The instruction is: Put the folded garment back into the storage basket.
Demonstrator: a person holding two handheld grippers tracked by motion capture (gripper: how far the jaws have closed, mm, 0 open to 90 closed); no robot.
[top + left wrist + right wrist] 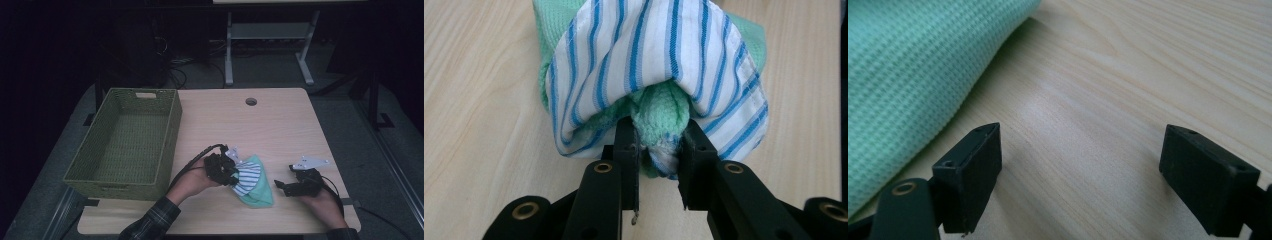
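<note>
A bundle of cloth lies near the table's front edge: a blue-and-white striped cloth (247,177) wrapped over a mint-green waffle cloth (260,194). My left gripper (659,152) is shut on a bunched fold of both cloths, with the green cloth (661,112) squeezed between the jaws and the striped cloth (649,55) draped above. In the high view the left gripper (231,176) sits at the bundle's left side. My right gripper (278,185) rests open on the table just right of the bundle, nothing between its jaws (1080,170); the green cloth (908,70) lies beside its left jaw.
A green woven basket (170,130) stands on the left half of the wooden table (280,130). A round cable hole (251,101) is near the table's far edge. A white table frame (270,35) stands on the floor beyond.
</note>
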